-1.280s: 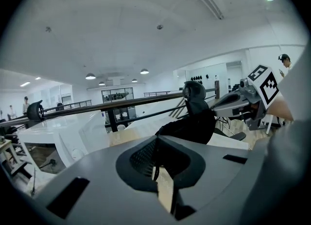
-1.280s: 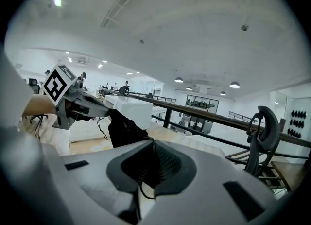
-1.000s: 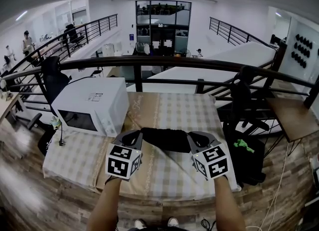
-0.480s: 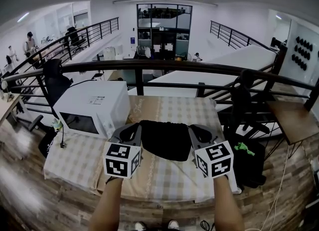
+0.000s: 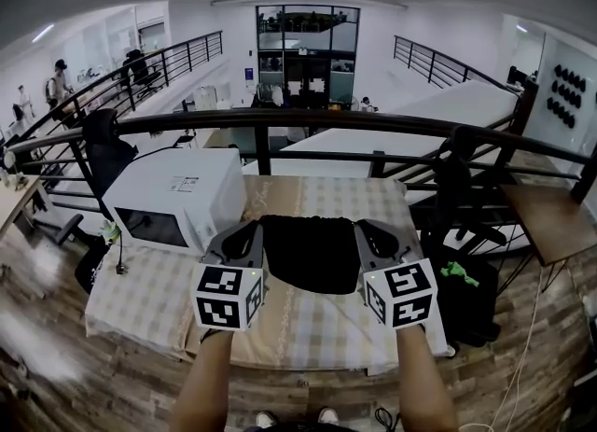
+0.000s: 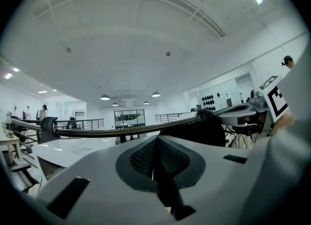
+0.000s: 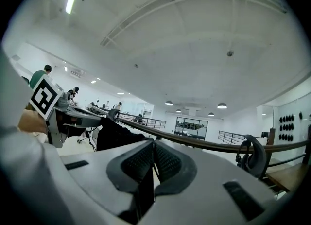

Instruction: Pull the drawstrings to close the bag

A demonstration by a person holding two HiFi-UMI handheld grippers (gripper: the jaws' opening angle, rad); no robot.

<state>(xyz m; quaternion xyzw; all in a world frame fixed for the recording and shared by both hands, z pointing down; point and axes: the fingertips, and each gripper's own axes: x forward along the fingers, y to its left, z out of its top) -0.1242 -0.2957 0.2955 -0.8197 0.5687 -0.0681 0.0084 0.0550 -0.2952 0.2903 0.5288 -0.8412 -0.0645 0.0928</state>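
Observation:
A black drawstring bag (image 5: 311, 253) hangs stretched between my two grippers above the checked tablecloth (image 5: 308, 327). My left gripper (image 5: 254, 234) grips the bag's top left corner, my right gripper (image 5: 366, 232) its top right corner. In the left gripper view the pads (image 6: 167, 157) are shut on a dark strip, the bag's drawstring, with the bag (image 6: 199, 130) off to the right. The right gripper view likewise shows shut pads (image 7: 165, 160) pinching a dark strip, and the bag (image 7: 116, 131) bulges to the left. Both cameras point up over the railing.
A white microwave (image 5: 177, 197) stands on the table's back left, close to my left gripper. A dark railing (image 5: 298, 122) runs behind the table. A black chair (image 5: 457, 188) and a wooden side table (image 5: 550, 220) stand to the right.
The bag has come up off the table and now hangs as a taller black shape between the grippers. Both grippers have risen slightly and tilted up.

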